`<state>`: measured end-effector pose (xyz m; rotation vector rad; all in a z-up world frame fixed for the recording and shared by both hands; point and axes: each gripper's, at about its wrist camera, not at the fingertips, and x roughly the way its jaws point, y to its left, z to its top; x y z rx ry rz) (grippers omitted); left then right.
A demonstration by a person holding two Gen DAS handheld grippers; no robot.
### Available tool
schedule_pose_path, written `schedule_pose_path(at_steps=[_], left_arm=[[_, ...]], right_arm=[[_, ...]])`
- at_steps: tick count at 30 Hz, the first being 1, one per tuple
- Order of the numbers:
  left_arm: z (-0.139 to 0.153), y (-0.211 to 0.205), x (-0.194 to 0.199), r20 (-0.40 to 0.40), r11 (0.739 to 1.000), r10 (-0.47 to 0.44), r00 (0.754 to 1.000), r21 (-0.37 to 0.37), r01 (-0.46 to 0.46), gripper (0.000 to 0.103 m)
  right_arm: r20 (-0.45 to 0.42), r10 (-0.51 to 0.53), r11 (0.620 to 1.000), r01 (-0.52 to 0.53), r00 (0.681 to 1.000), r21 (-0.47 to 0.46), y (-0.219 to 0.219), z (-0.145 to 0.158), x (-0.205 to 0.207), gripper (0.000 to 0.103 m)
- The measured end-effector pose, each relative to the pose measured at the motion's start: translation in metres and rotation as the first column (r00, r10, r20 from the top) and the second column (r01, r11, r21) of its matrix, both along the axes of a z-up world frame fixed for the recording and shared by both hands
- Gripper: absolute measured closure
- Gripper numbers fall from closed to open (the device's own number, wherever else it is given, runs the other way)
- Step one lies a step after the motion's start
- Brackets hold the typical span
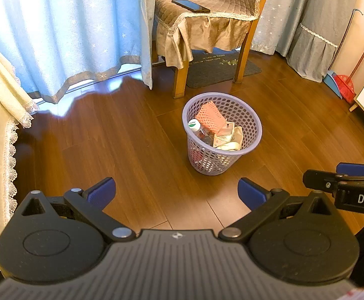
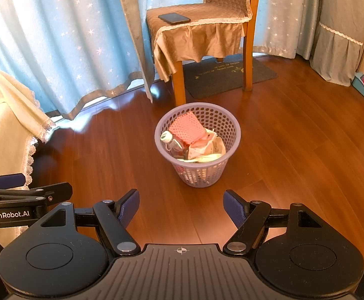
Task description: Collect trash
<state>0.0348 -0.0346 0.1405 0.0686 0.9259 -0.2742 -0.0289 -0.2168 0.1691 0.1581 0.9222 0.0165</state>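
I'm holding both grippers' jaws apart, empty | basket (image 1: 222,135) ahead, seemingly holding all trash | floor (image 1: 131,150) looking clear

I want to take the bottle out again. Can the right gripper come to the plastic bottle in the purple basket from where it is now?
Probably yes. The right gripper is open and empty, bare floor lies between it and the purple basket, and the plastic bottle lies uncovered near the rim, with the pink foam net beside it.

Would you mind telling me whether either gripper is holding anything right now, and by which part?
Nothing is held: the left gripper and right gripper are both open and empty, well short of the basket.
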Motion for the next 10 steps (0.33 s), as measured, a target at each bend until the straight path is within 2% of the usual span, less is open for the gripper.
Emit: schedule_pose_path(at_steps=[10], left_arm=[[0.0004, -0.0032, -0.0001, -0.002, 1.000, 0.003, 1.000, -0.025, -0.003, 0.001]], right_arm=[[-0.001, 0.005, 1.000, -0.005, 1.000, -0.001, 0.0017, -0.0021, 0.0024, 0.032]])
